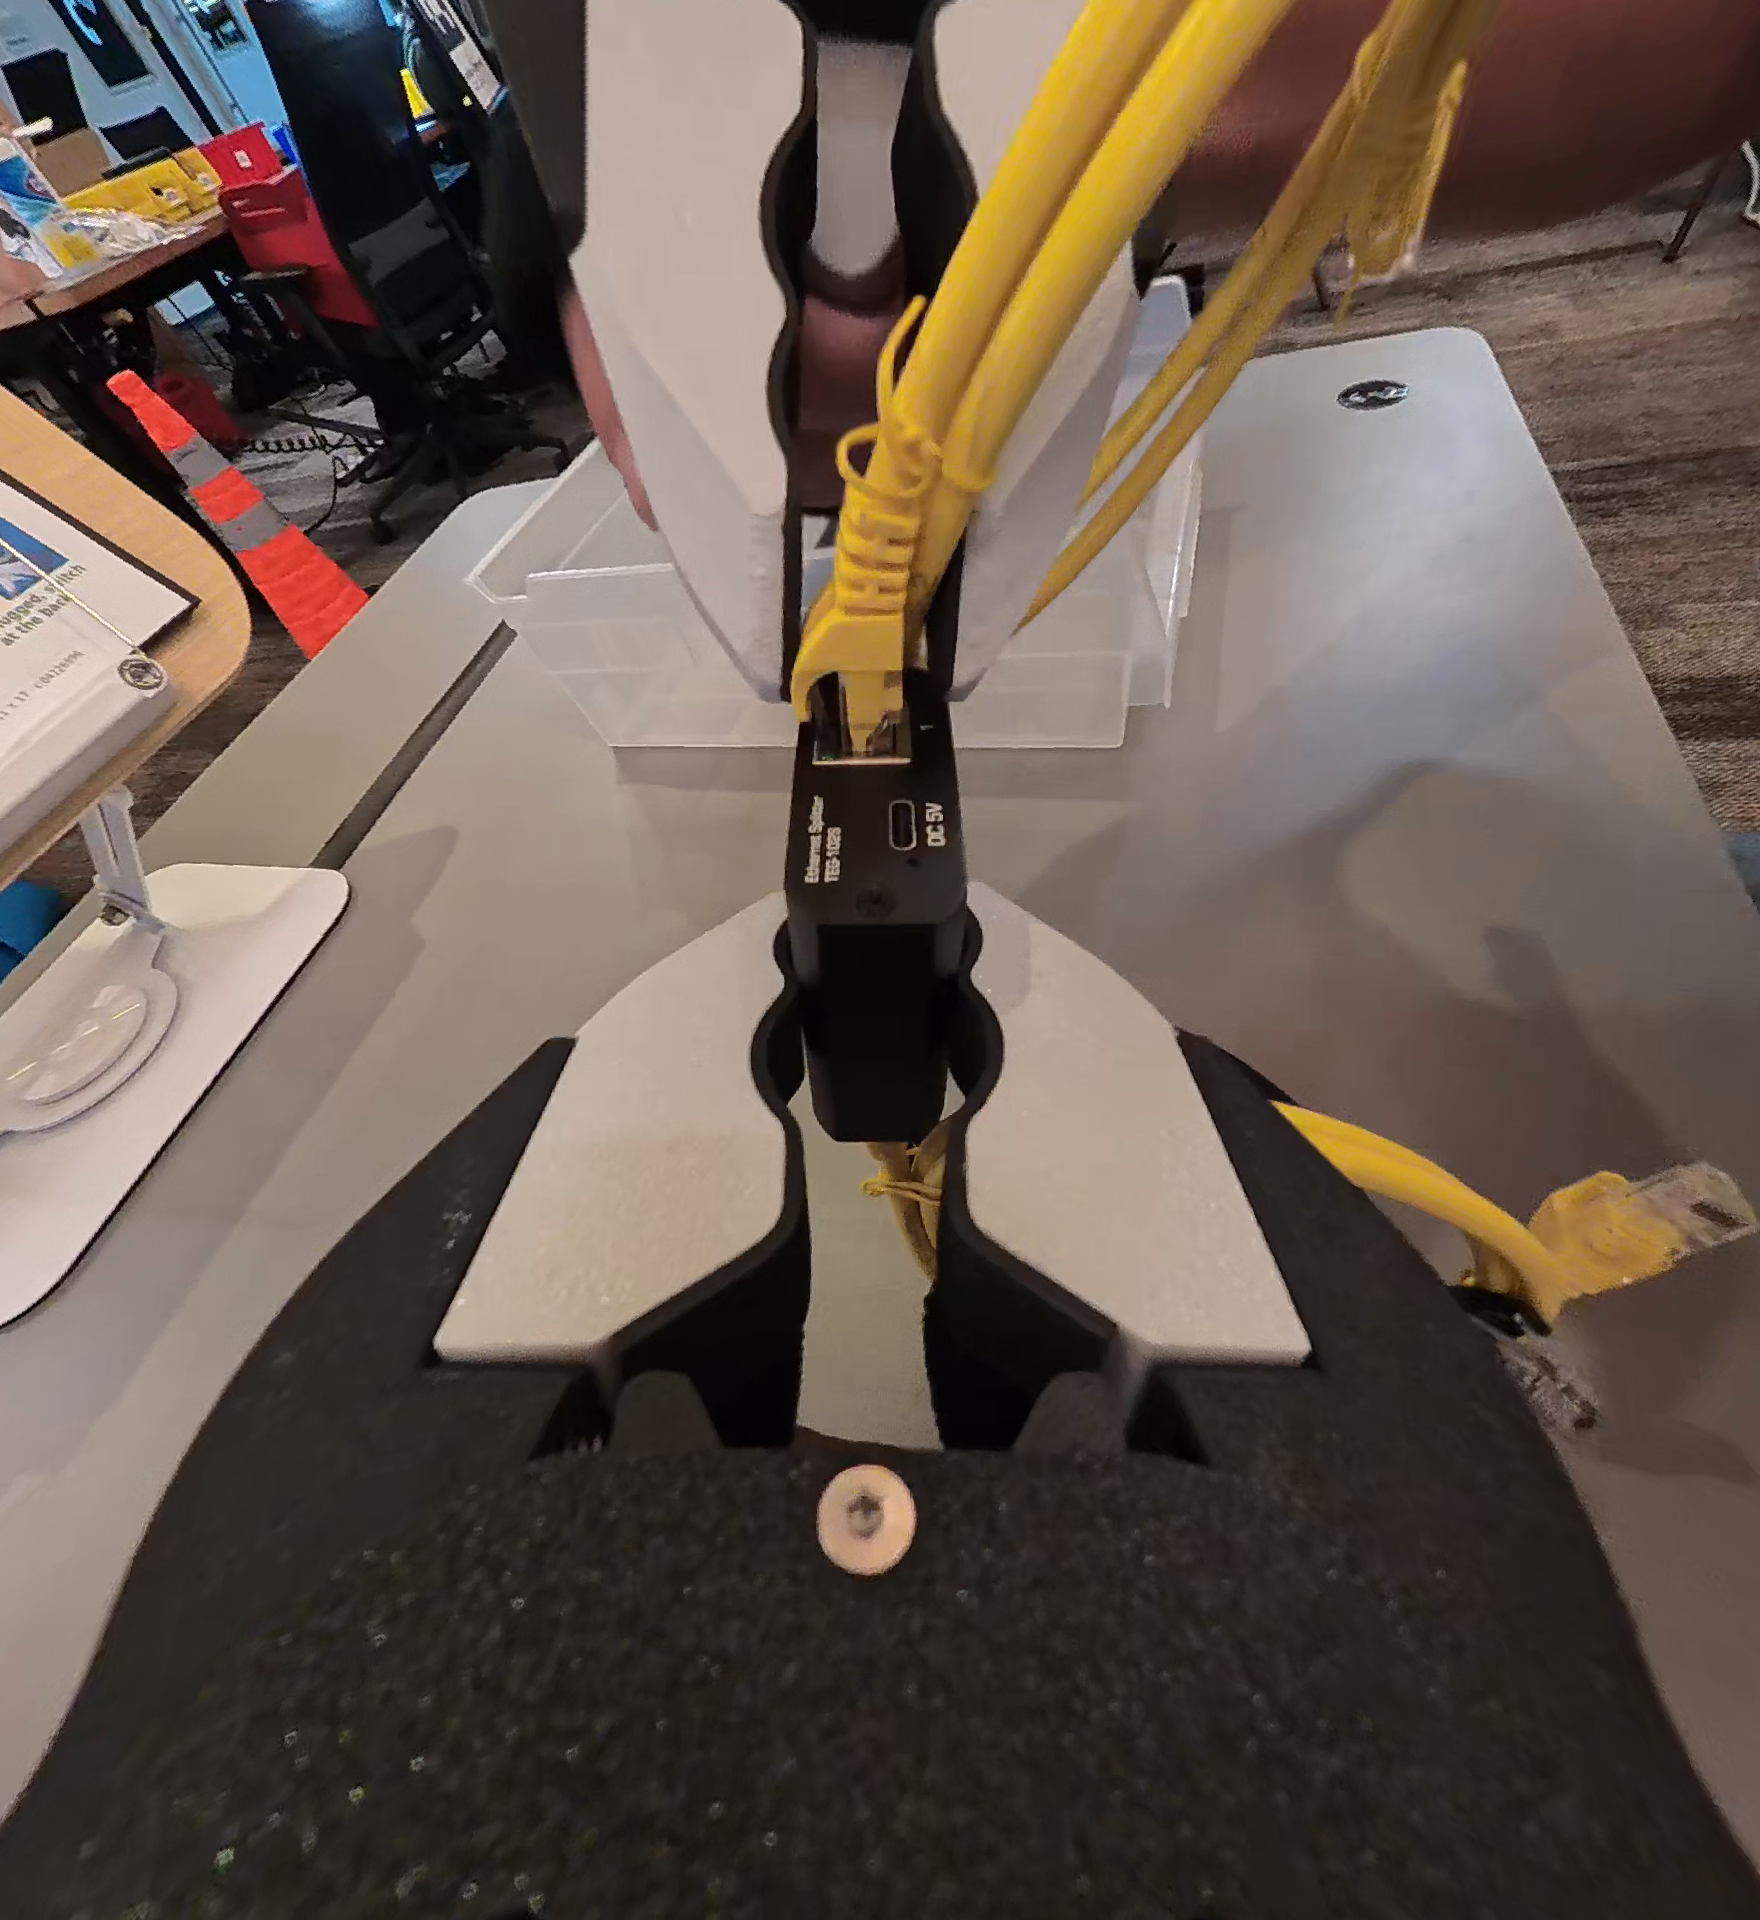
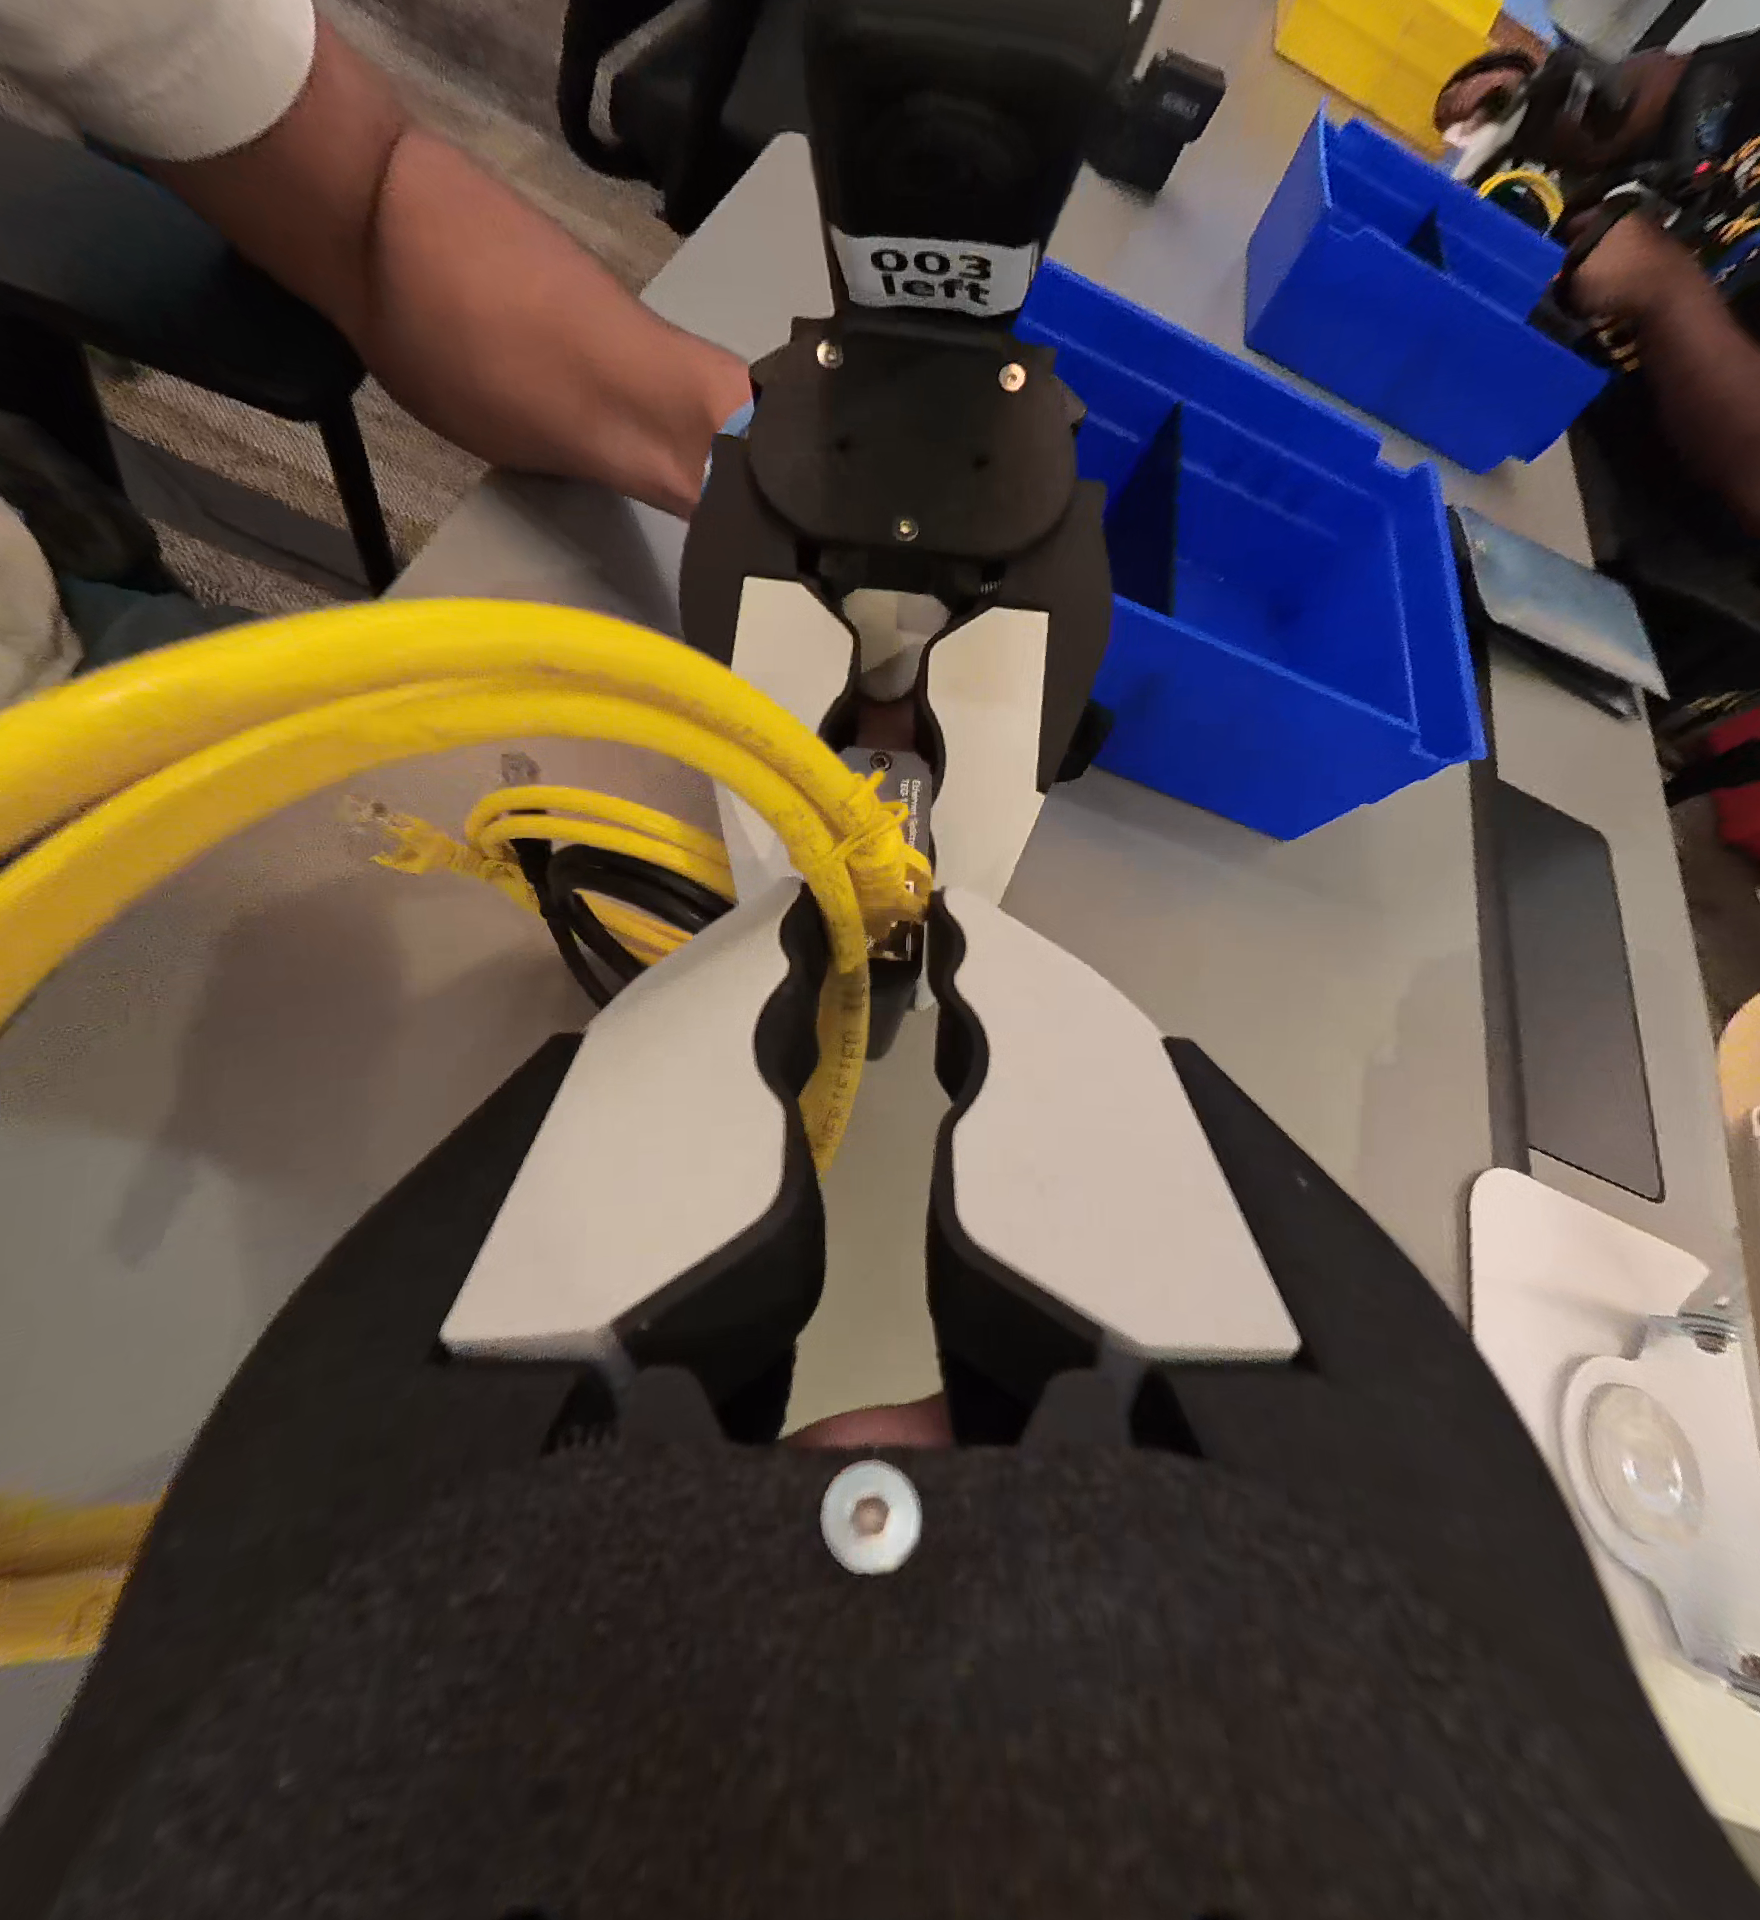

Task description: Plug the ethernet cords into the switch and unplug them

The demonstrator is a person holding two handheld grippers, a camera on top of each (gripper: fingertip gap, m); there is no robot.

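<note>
The left gripper (image 1: 881,997) is closed on a small black switch (image 1: 876,842), its black pads pressing both sides of the body, which sticks out forward past the fingertips above the grey table (image 1: 1375,831). At the switch's far end a yellow ethernet plug (image 1: 855,665) sits in the port.

The right gripper (image 2: 871,935) meets it head-on from the opposite side. Its jaws stand narrowly apart around that plug and the yellow cord (image 2: 834,1049) behind it. The cord runs back between the fingers against the left pad; whether both pads actually press on the plug cannot be told. From the fingertips the cord bundle arcs up and away to the left of the right gripper.

Below and to the right of the left gripper, a second yellow cord with a clear plug (image 1: 1676,1210) lies loose on the table. Left of the right gripper's fingertips lies a coil of yellow and black cable (image 2: 595,862). Beyond the left gripper's tips stands a clear plastic bin (image 1: 637,665); to the right of the right gripper sit blue bins (image 2: 1271,665).
</note>
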